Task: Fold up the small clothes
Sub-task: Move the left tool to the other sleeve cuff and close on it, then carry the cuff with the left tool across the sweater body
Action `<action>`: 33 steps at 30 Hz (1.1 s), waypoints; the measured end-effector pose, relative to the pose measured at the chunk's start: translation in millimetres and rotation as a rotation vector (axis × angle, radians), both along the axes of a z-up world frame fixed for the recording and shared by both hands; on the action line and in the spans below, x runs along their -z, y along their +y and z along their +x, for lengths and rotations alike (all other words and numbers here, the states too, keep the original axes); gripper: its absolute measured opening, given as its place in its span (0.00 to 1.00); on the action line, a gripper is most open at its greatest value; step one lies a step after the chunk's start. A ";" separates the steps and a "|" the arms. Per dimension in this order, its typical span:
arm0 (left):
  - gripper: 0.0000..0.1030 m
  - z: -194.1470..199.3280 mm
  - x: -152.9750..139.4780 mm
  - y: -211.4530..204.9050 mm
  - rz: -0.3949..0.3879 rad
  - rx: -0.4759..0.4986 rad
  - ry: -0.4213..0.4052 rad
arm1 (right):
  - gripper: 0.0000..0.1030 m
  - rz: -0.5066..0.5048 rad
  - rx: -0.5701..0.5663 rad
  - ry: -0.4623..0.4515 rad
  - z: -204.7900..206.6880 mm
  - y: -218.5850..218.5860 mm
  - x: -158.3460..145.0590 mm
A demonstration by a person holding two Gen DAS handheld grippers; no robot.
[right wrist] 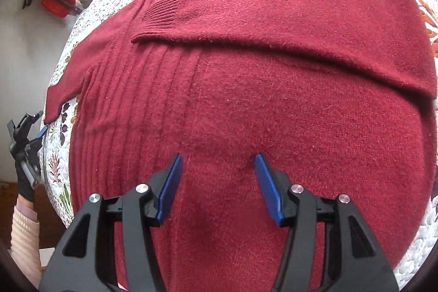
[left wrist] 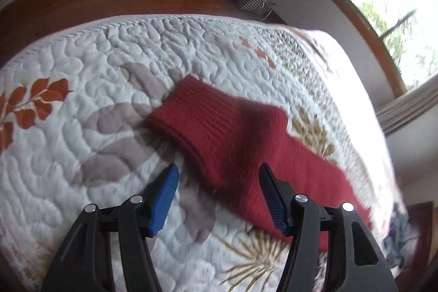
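The right gripper [right wrist: 217,168] hangs with its blue jaws spread wide and empty just above the body of the dark red sweater [right wrist: 246,73] lying flat on the quilted bedspread [right wrist: 416,251], one sleeve folded across its chest, while the left gripper [left wrist: 219,182], equally wide, hovers over the other sleeve's cuff [left wrist: 191,111].

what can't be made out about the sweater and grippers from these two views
- Sweater hem: right wrist view, cut off by the lower edge and hidden behind the right hand-held gripper.
- Sleeve: left wrist view, motion-blurred; its join to the body is cut off at the right.
- Left hand-held gripper: open, but whether it touches the quilt is unclear.
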State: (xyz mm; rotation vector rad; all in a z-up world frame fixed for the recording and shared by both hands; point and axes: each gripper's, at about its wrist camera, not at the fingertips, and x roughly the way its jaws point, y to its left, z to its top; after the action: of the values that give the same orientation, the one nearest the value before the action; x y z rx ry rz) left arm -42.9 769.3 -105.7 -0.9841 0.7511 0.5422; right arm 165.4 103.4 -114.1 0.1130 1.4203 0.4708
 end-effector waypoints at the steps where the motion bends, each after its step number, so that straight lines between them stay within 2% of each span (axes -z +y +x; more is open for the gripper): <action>1: 0.59 -1.4 5.1 7.5 -0.046 -0.027 -0.032 | 0.52 -0.003 0.002 0.000 0.3 -0.8 0.4; 5: 0.58 -1.7 18.9 28.1 -0.131 -0.096 -0.089 | 0.52 -0.010 0.004 0.004 1.2 -1.5 2.1; 7: 0.51 0.7 20.6 32.1 -0.130 -0.102 -0.079 | 0.52 -0.017 0.006 0.003 2.3 0.7 4.1; 9: 0.28 2.9 23.4 35.8 -0.129 -0.100 -0.064 | 0.52 -0.025 0.008 0.001 2.0 1.9 5.3; 11: 0.11 -0.4 27.3 41.4 -0.146 -0.117 -0.065 | 0.52 -0.029 0.011 0.000 1.5 1.4 5.8; 14: 0.08 -5.0 24.2 44.5 -0.152 -0.146 -0.101 | 0.52 -0.035 0.008 -0.002 1.3 2.4 5.6; 18: 0.07 -1.3 0.1 34.6 -0.076 -0.110 -0.128 | 0.52 -0.045 0.005 -0.008 -0.9 4.4 2.0; 27: 0.07 45.6 -65.2 -9.5 0.091 0.070 -0.162 | 0.52 -0.033 0.005 -0.047 -14.6 -7.3 -19.0; 33: 0.07 94.4 -95.8 -78.1 0.135 0.253 -0.201 | 0.52 -0.030 0.028 -0.071 -18.0 -28.1 -30.3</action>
State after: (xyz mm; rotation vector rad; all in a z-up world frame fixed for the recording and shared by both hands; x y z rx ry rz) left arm 51.5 691.2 -9.9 -0.7907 0.6383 0.2655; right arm 147.4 75.3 -83.8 0.0903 1.3540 0.4265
